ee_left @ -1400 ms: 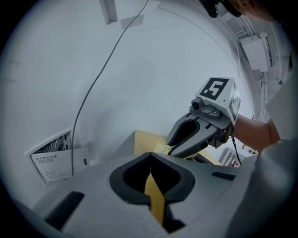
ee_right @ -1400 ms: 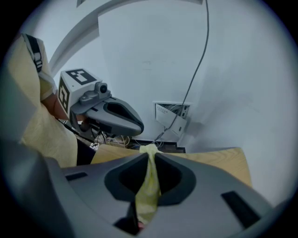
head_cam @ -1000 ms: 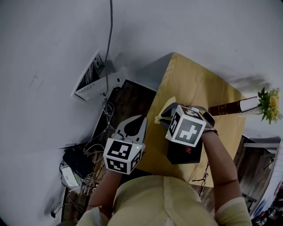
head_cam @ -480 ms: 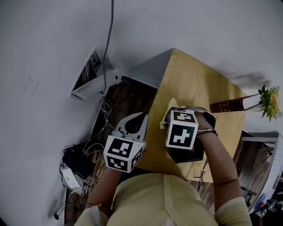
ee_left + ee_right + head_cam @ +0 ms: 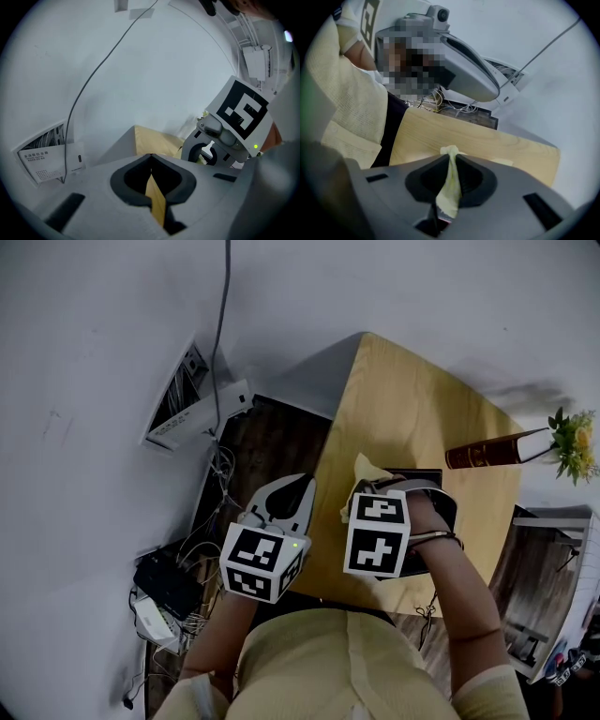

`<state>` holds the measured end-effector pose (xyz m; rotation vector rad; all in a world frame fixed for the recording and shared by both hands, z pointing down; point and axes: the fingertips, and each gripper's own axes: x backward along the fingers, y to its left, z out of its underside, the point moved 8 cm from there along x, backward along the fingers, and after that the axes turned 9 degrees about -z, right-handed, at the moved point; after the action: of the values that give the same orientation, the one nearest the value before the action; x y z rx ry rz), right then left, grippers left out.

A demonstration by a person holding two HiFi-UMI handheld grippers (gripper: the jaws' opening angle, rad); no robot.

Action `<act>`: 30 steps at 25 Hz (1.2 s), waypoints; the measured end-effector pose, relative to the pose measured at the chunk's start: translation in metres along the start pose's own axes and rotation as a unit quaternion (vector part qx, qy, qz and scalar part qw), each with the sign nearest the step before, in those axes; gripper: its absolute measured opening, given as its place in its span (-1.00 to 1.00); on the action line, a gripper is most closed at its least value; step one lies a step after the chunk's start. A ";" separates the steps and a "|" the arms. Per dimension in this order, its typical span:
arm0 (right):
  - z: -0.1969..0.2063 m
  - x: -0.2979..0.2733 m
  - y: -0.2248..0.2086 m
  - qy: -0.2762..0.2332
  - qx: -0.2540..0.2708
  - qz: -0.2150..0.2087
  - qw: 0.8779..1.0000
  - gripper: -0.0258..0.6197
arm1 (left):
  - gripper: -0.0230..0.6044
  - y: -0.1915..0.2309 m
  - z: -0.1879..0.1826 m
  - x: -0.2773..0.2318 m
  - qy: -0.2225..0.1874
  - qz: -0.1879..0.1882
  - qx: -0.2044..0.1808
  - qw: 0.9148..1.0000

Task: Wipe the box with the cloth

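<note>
A black box (image 5: 419,476) sits on the yellow wooden table (image 5: 412,409), mostly hidden under my right hand and its marker cube. My right gripper (image 5: 450,157) points straight down over the box and is shut on a pale yellow cloth (image 5: 449,187). A corner of that cloth (image 5: 362,479) sticks out at the box's left side in the head view. Whether the cloth touches the box I cannot tell. My left gripper (image 5: 302,486) hovers off the table's left edge, shut with nothing in it; its tips meet in the left gripper view (image 5: 150,158).
A dark book (image 5: 495,450) lies at the table's right edge beside a small bunch of yellow flowers (image 5: 574,442). On the floor to the left are a white wall panel (image 5: 183,399), tangled cables (image 5: 192,554) and small devices. A person's yellow shirt (image 5: 347,667) fills the bottom.
My right gripper has sunk and shifted a little toward the near edge of the table, carrying the cloth over the box. The left gripper has stayed almost where it was.
</note>
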<state>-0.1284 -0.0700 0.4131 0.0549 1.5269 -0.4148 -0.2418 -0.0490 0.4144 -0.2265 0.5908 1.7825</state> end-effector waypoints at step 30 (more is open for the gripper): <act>0.001 -0.030 0.106 -0.005 0.041 0.006 0.999 -0.75 | -0.87 -0.062 0.049 0.054 0.013 -0.036 -0.019 0.999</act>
<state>-0.0955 0.0355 0.4190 0.1269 1.4990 -0.4679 -0.1922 0.0330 0.4153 -0.2943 0.5618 1.7238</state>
